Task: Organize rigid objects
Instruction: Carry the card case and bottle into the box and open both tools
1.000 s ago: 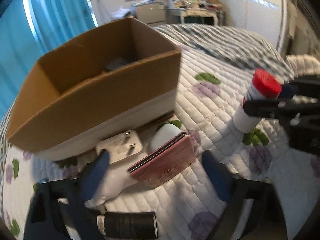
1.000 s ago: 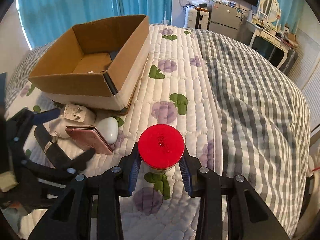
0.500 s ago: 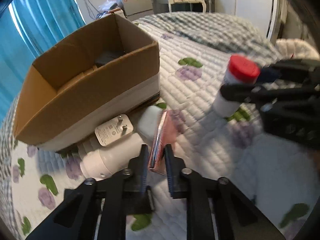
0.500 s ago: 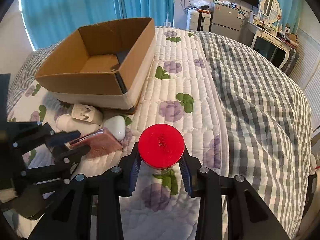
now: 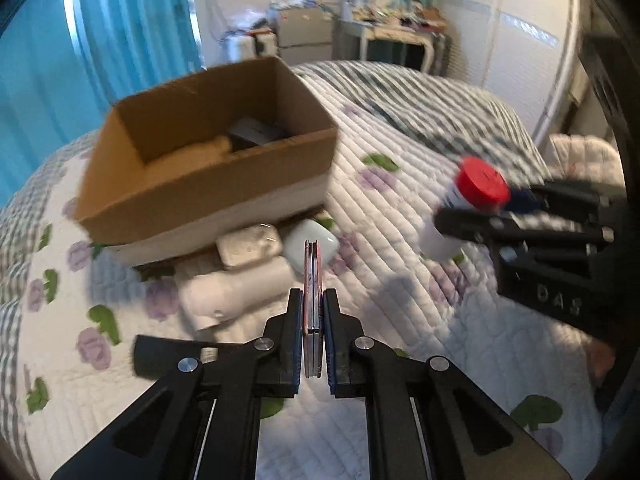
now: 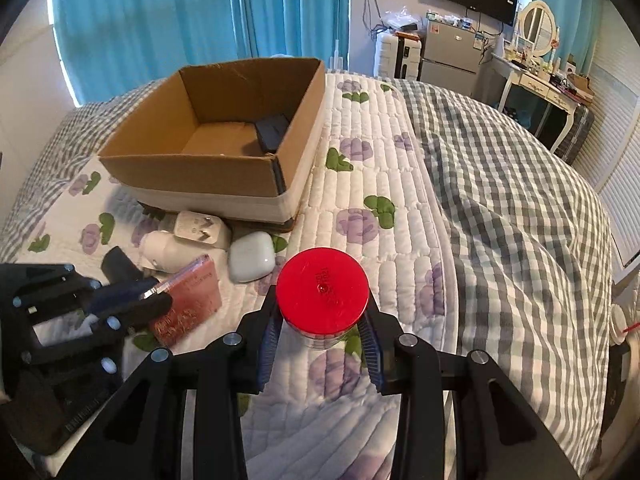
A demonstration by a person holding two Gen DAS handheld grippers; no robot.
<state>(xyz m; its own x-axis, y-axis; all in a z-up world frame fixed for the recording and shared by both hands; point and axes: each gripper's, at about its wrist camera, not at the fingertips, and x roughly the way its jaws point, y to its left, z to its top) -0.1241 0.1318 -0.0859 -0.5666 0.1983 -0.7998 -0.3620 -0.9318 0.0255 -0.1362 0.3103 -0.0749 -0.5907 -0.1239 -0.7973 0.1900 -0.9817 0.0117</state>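
Observation:
My left gripper (image 5: 312, 308) is shut on a thin pink case (image 5: 312, 276), held edge-on above the quilt; it also shows in the right wrist view (image 6: 188, 300). My right gripper (image 6: 320, 320) is shut on a white bottle with a red cap (image 6: 322, 290), lifted off the bed; the bottle shows in the left wrist view (image 5: 460, 208) too. An open cardboard box (image 6: 224, 168) sits on the bed behind, with a dark object (image 6: 272, 130) inside. A white charger plug (image 6: 202, 230), a white earbud case (image 6: 252, 256) and a white bottle (image 6: 166, 252) lie in front of the box.
The bed has a white flowered quilt (image 6: 380, 184) and a grey checked blanket (image 6: 520, 208) on the right. Blue curtains (image 6: 200, 20), a small fridge (image 6: 452, 48) and a dressing table (image 6: 540, 80) stand beyond the bed.
My left gripper closed on the pink case, turned it on edge and lifted it off the quilt. My right gripper raised the red-capped bottle a little.

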